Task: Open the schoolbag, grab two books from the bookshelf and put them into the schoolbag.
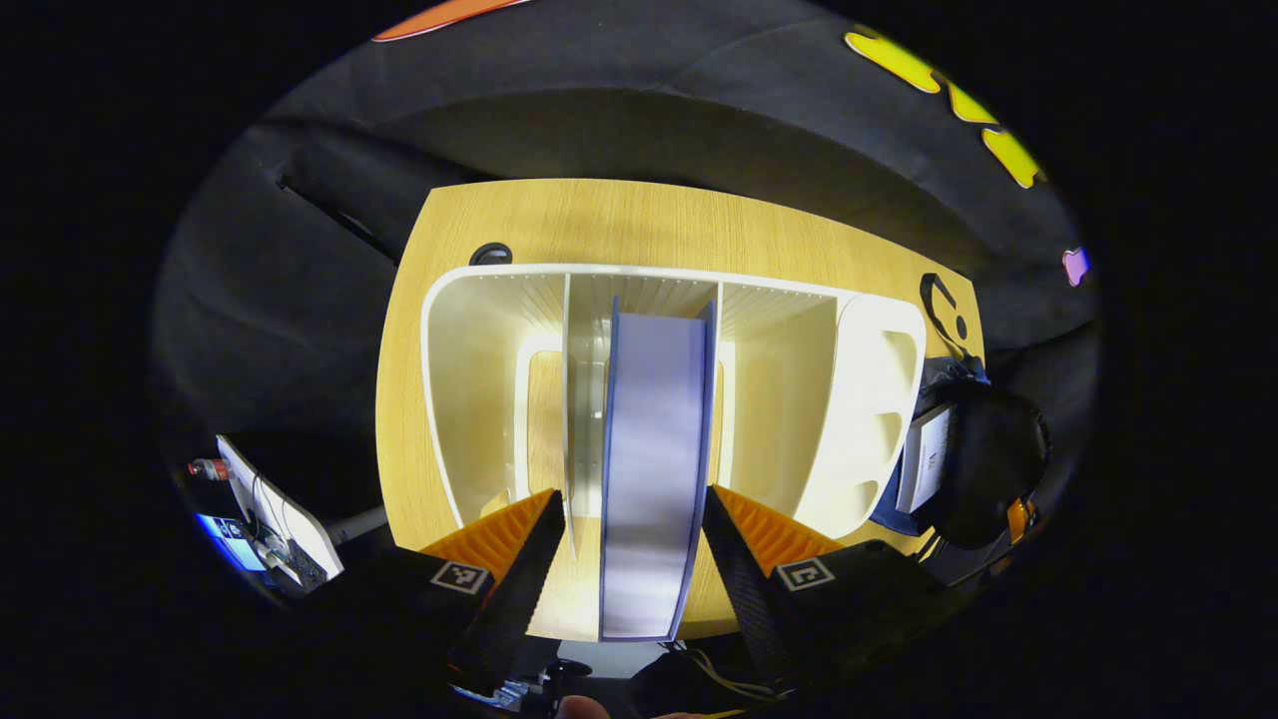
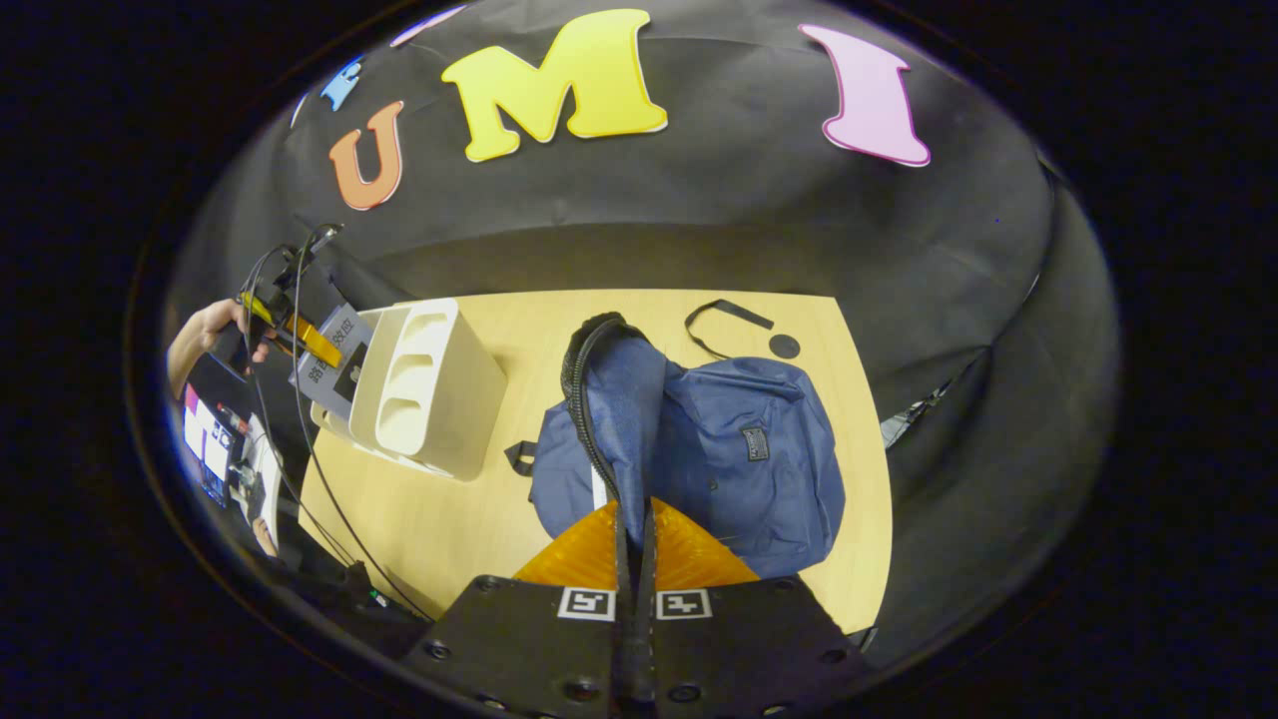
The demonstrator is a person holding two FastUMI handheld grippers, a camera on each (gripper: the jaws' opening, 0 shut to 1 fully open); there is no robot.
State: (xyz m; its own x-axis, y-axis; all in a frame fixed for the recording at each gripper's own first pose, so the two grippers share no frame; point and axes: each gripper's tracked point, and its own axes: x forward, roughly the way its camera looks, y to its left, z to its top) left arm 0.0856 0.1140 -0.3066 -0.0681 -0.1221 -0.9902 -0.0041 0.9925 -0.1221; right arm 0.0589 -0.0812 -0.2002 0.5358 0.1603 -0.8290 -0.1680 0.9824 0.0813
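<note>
Book [image 1: 651,469] is seen upright between the spread left gripper [image 1: 634,544] fingers, ungripped, inside the bookshelf [image 1: 869,399]; both sides should be squeezed squarely. The schoolbag [image 2: 739,449] rim is pinched by the right gripper [image 2: 635,544].

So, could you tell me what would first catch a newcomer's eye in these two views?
In the left gripper view, a blue-covered book stands edge-on in the middle slot of the white plastic bookshelf, between the open fingers of the left hand-held gripper. In the right gripper view, the right hand-held gripper is shut on the rim of the navy fabric schoolbag, lifting it, on the light wooden table.
</note>
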